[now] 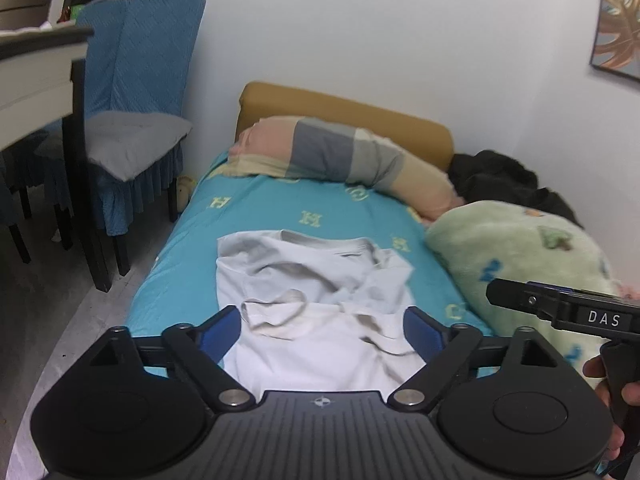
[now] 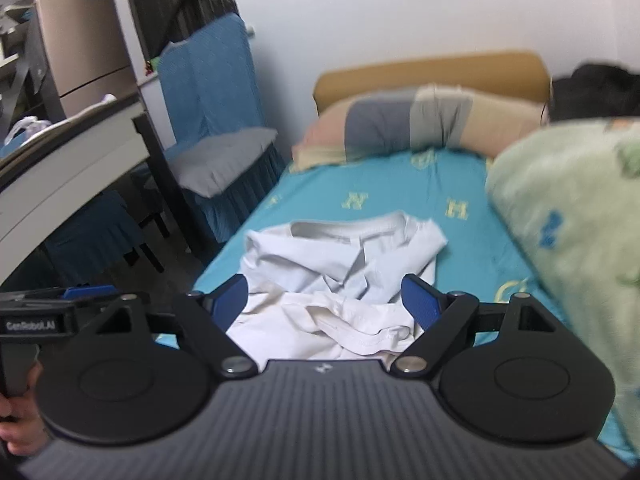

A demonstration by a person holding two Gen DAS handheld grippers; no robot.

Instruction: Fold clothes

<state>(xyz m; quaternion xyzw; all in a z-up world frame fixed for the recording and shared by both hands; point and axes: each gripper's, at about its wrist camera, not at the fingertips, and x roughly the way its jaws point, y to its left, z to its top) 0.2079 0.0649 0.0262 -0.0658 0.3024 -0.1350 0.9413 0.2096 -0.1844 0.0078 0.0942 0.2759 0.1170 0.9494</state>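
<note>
I have both tools raised over the bed, side by side. The left gripper has its jaws spread wide with nothing between the blue pads; the shirt only shows through the gap, lying below. The right gripper is the same, wide apart and gripping nothing.

The white shirt lies on the teal sheet near the foot of the bed, collar toward the pillow. It looks partly folded to me: the sleeves seem drawn in over the chest and the outline is roughly rectangular. The middle is bunched and wrinkled, though, and one loose loop of fabric sits on top.

So I judge the side folds as done, roughly. What is left is smoothing the crumpled centre and folding the lower half up toward the collar. The green blanket sits just to the right of the shirt, so I would keep my right tool clear of it.
</note>
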